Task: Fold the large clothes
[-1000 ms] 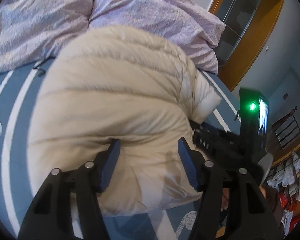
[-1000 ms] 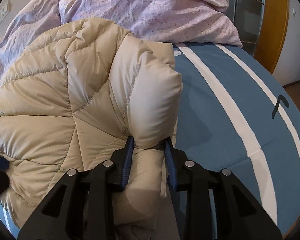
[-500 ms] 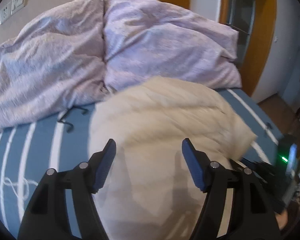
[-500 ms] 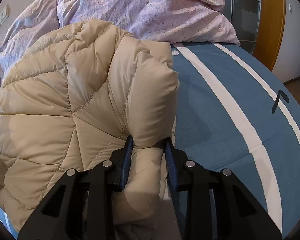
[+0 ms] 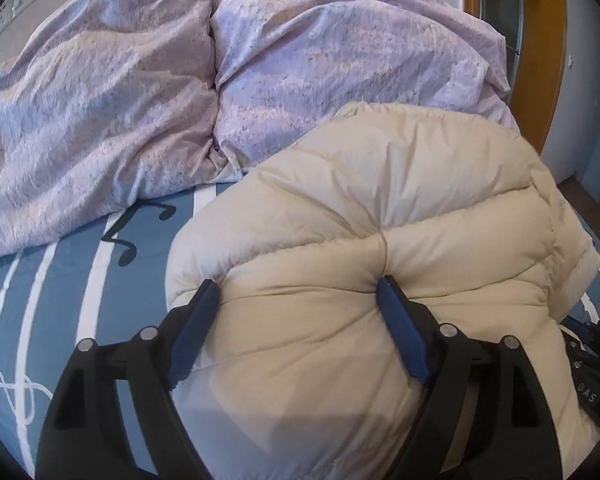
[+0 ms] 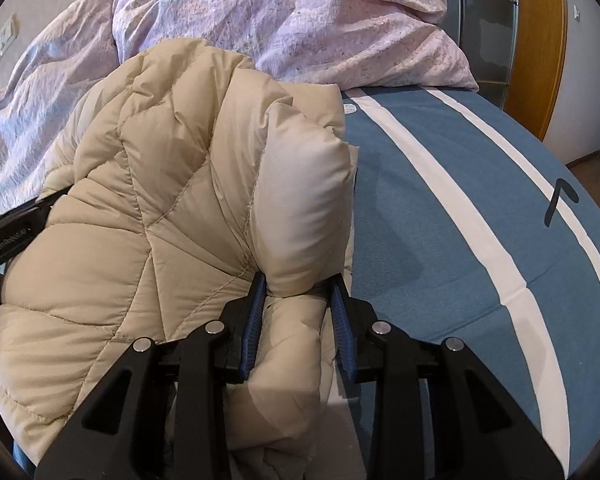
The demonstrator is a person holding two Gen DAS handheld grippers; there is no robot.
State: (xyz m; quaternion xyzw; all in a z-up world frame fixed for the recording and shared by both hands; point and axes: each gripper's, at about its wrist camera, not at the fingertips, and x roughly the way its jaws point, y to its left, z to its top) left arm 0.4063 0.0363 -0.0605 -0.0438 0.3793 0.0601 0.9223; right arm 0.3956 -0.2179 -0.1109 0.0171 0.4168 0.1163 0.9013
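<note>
One cream puffer jacket (image 5: 380, 240) lies on the bed (image 6: 440, 200) (two lilac pillows (image 5: 340, 60) at its head). The left claw (image 5: 296, 300), just opening, straddles it wide. The right claw (image 6: 298, 292) pinches one fold.

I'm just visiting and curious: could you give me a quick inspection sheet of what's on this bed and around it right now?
Surface: blue bedsheet with white stripes and music-note print.
Job's things: cream puffer jacket, bunched on the sheet.
Clutter: rumpled lilac duvet at the head.
Grippers: left gripper wide open, jaws just been opening, straddling the jacket; right gripper clamped on a jacket fold.
Cables: nothing seen.
Surroundings: wall socket, wooden door frame.
</note>
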